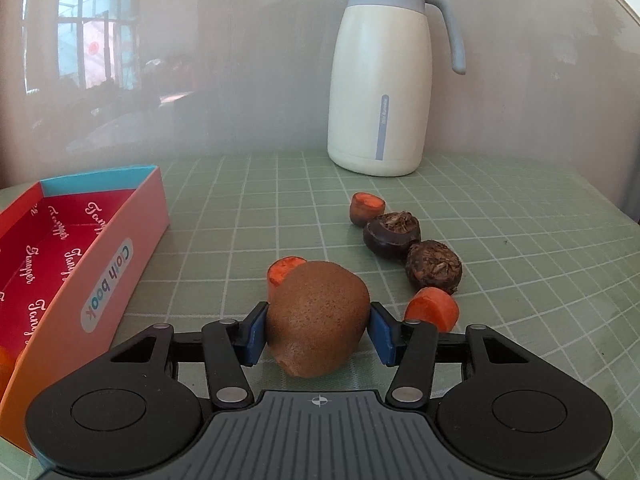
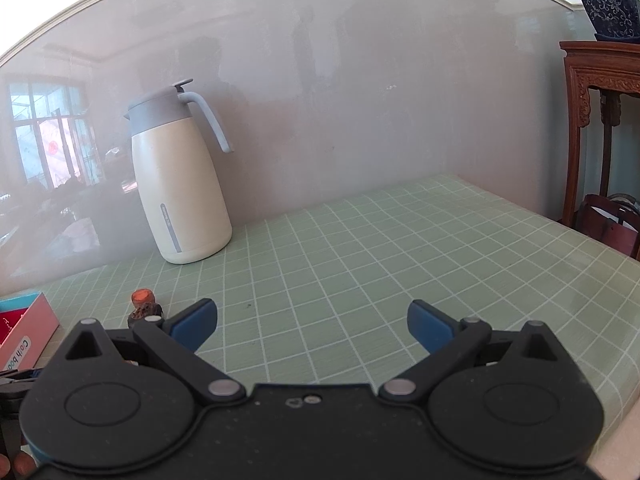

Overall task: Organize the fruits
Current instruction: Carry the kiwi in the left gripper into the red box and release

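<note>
Clamping down now, the left claw (image 1: 318,330) has its blue pads (image 1: 256,336) pressed on both flanks of the brown kiwi (image 1: 318,320), which sits low over the green checked tabletop (image 1: 520,280). Peeking out just behind the kiwi is an orange carrot chunk (image 1: 282,272), and a second carrot piece (image 1: 434,309) lies just right of the claw's right pad. Beyond that, two dark water chestnuts (image 1: 392,238) line up touching, with a third orange-topped piece (image 1: 366,208) at the far end. Off to the left stands the open pink box (image 1: 120,248) with its red lining. At the back, near the wall, rises the cream thermos jug (image 1: 380,92). Over on the other side, the right claw (image 2: 312,326) hangs spread wide with nothing between its pads, only bare tabletop underneath.
</note>
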The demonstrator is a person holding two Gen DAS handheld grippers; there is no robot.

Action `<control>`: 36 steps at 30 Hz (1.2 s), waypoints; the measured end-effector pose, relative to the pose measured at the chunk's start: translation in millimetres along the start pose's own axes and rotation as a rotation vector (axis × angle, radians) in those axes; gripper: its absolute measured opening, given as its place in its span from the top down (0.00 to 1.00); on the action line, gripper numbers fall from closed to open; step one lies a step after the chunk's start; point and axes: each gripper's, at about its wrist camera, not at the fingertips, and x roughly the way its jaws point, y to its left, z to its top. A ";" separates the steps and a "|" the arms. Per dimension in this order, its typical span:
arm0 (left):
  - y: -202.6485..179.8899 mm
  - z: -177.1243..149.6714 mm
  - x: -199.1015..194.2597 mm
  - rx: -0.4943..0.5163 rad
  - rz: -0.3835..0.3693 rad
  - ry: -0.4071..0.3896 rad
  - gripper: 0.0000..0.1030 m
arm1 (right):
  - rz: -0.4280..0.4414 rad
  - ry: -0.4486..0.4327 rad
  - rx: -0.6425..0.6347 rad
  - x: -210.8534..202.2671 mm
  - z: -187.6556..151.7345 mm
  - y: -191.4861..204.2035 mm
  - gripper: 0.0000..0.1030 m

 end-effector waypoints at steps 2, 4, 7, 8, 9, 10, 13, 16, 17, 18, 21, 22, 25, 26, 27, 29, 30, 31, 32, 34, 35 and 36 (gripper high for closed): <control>2.3 -0.4 -1.3 -0.011 0.002 -0.001 0.49 | 0.001 0.000 0.001 -0.3 -0.3 -0.2 0.01; 4.6 -0.7 -3.3 -0.020 0.004 -0.007 0.49 | 0.002 0.000 -0.001 -0.5 -0.5 0.0 0.01; 6.6 -0.4 -8.0 -0.025 0.003 -0.024 0.49 | 0.004 0.000 -0.004 -0.9 -0.9 1.0 0.01; 7.0 -0.5 -9.6 -0.025 0.003 -0.027 0.49 | 0.005 0.001 -0.004 -1.0 -1.1 1.4 0.01; 7.6 -0.6 -11.1 -0.027 0.002 -0.029 0.49 | 0.006 0.002 -0.004 -1.3 -1.2 1.7 0.01; 8.4 -0.8 -13.4 -0.030 0.000 -0.031 0.49 | 0.008 0.002 -0.005 -1.4 -1.2 2.2 0.01; 10.7 -0.7 -20.1 -0.031 0.001 -0.045 0.49 | 0.009 0.000 -0.010 -1.6 -1.0 4.2 0.01; 15.9 0.6 -29.4 -0.030 0.009 -0.068 0.49 | 0.012 0.002 -0.010 -1.6 -1.3 5.8 0.01; 18.9 1.7 -33.5 -0.033 0.011 -0.078 0.49 | 0.013 0.003 -0.011 -1.3 -1.4 6.9 0.01; 21.8 2.4 -37.1 -0.035 0.015 -0.088 0.49 | 0.015 0.004 -0.013 -1.0 -1.6 8.5 0.01; 32.3 4.3 -47.7 -0.042 0.036 -0.121 0.49 | 0.025 0.008 -0.023 -0.1 -2.4 15.4 0.01; 37.9 5.9 -50.4 -0.048 0.043 -0.130 0.49 | 0.029 0.010 -0.027 0.4 -2.8 18.4 0.01; 53.3 8.3 -57.3 -0.065 0.068 -0.150 0.49 | 0.042 0.015 -0.040 1.6 -4.3 27.9 0.01; 58.3 8.7 -59.4 -0.071 0.078 -0.156 0.49 | 0.047 0.017 -0.046 2.3 -4.7 31.9 0.01; 64.4 8.9 -61.8 -0.077 0.089 -0.162 0.49 | 0.052 0.018 -0.051 2.8 -5.1 35.6 0.01; 76.1 9.7 -64.7 -0.094 0.108 -0.166 0.49 | 0.061 0.022 -0.060 4.0 -5.9 42.8 0.01; 82.5 9.9 -65.8 -0.103 0.120 -0.166 0.49 | 0.066 0.023 -0.064 4.7 -6.2 46.8 0.01; 88.2 10.0 -66.6 -0.110 0.132 -0.167 0.49 | 0.071 0.024 -0.068 4.9 -6.6 50.1 0.01; 93.9 9.9 -67.3 -0.117 0.144 -0.166 0.49 | 0.075 0.024 -0.073 5.2 -6.9 54.2 0.01; 105.9 9.3 -68.1 -0.136 0.166 -0.163 0.49 | 0.081 0.023 -0.085 5.8 -7.7 61.7 0.01; 111.6 9.3 -68.0 -0.147 0.175 -0.160 0.49 | 0.081 0.024 -0.092 6.7 -8.3 66.1 0.01; 118.0 9.1 -67.6 -0.159 0.187 -0.155 0.49 | 0.080 0.023 -0.098 7.1 -8.8 69.6 0.01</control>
